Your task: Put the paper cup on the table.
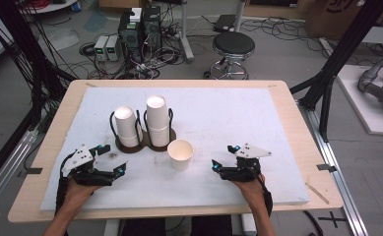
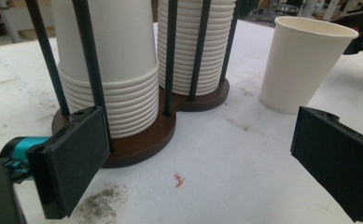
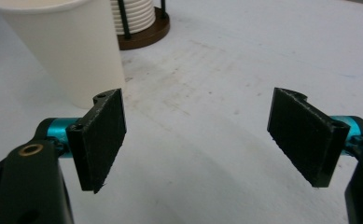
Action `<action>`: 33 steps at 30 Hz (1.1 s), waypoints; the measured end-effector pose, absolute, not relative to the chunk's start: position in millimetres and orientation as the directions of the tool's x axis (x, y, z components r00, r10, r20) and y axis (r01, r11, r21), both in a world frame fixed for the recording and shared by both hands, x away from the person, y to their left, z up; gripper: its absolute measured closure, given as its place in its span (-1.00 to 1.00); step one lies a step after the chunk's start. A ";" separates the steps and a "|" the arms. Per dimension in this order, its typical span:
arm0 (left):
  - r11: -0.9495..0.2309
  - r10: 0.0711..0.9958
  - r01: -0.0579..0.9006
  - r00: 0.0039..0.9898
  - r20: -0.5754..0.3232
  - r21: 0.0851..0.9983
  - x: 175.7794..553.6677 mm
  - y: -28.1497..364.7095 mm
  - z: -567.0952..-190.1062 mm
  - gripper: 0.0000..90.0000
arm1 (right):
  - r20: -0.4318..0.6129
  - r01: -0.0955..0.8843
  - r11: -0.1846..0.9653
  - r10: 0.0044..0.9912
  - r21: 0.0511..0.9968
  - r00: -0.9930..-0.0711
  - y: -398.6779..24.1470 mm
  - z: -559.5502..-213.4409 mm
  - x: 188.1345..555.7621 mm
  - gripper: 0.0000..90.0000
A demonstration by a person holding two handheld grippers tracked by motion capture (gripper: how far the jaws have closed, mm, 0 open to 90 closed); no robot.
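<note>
Cup stands on worktop beside rack. Left tongs apart, empty. Right tongs apart, empty, near cup.

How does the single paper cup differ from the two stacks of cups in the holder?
The single cup stands upright with its mouth open upward, while the two stacks are upside down, bottoms up. The single cup rests directly on the white mat; the stacks sit on a brown holder between black rods. Both are plain white paper cups.
</note>
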State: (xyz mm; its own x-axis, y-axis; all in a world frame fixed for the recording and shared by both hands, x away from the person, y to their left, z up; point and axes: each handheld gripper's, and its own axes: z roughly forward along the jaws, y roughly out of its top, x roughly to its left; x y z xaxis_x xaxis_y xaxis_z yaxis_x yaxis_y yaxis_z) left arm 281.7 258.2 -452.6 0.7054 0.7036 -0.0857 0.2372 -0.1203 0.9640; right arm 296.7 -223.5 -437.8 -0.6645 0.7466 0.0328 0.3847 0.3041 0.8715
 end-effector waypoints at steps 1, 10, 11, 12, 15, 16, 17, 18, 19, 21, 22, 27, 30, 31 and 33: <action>-0.122 0.705 0.239 0.704 -0.085 0.963 281.8 258.3 -452.6 -0.91 | 0.036 0.382 0.296 0.749 0.875 -0.662 -225.9 -438.3 296.8 -0.55; -0.111 0.716 0.228 0.693 -0.082 0.967 280.4 258.8 -452.9 -0.91 | 0.053 0.380 0.235 0.788 0.895 -0.613 -243.1 -442.9 294.5 -0.55; -0.109 0.719 0.231 0.690 -0.084 0.967 280.2 258.7 -452.9 -0.91 | 0.055 0.384 0.232 0.793 0.894 -0.607 -244.0 -444.1 294.2 -0.55; -0.112 0.720 0.231 0.689 -0.081 0.967 280.3 258.7 -452.9 -0.91 | 0.056 0.388 0.233 0.793 0.892 -0.606 -245.1 -445.4 294.5 -0.55; -0.111 0.722 0.236 0.687 -0.085 0.965 280.5 258.3 -452.8 -0.91 | 0.055 0.393 0.234 0.799 0.889 -0.599 -246.7 -447.7 293.9 -0.55; -0.114 0.721 0.237 0.688 -0.084 0.965 280.9 258.6 -452.7 -0.91 | 0.061 0.397 0.228 0.800 0.889 -0.597 -248.0 -448.3 294.0 -0.55; -0.112 0.721 0.239 0.688 -0.086 0.965 281.2 258.7 -452.8 -0.91 | 0.063 0.398 0.226 0.801 0.889 -0.596 -248.8 -448.7 294.1 -0.55; -0.111 0.721 0.240 0.687 -0.088 0.964 281.2 258.6 -452.8 -0.91 | 0.061 0.399 0.225 0.804 0.889 -0.591 -249.6 -449.4 293.9 -0.55; -0.113 0.722 0.240 0.687 -0.086 0.964 281.1 258.4 -452.8 -0.91 | 0.066 0.407 0.224 0.807 0.886 -0.587 -251.1 -450.1 293.8 -0.55; -0.119 0.721 0.237 0.688 -0.080 0.964 280.8 257.7 -452.7 -0.91 | 0.068 0.399 0.213 0.810 0.892 -0.583 -252.1 -449.9 293.3 -0.55; -0.124 0.720 0.234 0.690 -0.075 0.964 280.7 257.4 -452.7 -0.91 | 0.062 0.401 0.219 0.811 0.890 -0.582 -252.4 -450.0 292.9 -0.55; -0.125 0.722 0.234 0.688 -0.073 0.964 280.6 257.2 -452.7 -0.91 | 0.032 0.393 0.247 0.813 0.886 -0.582 -249.8 -450.5 292.0 -0.55; -0.122 0.725 0.235 0.684 -0.075 0.964 280.4 257.2 -452.7 -0.91 | 0.034 0.397 0.246 0.814 0.884 -0.580 -249.0 -450.5 291.1 -0.55; -0.124 0.725 0.233 0.684 -0.072 0.965 280.3 257.1 -452.7 -0.91 | 0.035 0.397 0.246 0.813 0.884 -0.581 -249.1 -450.6 291.2 -0.55; -0.125 0.729 0.231 0.682 -0.069 0.965 280.0 256.8 -452.7 -0.91 | 0.033 0.396 0.247 0.813 0.884 -0.581 -249.1 -450.6 291.0 -0.55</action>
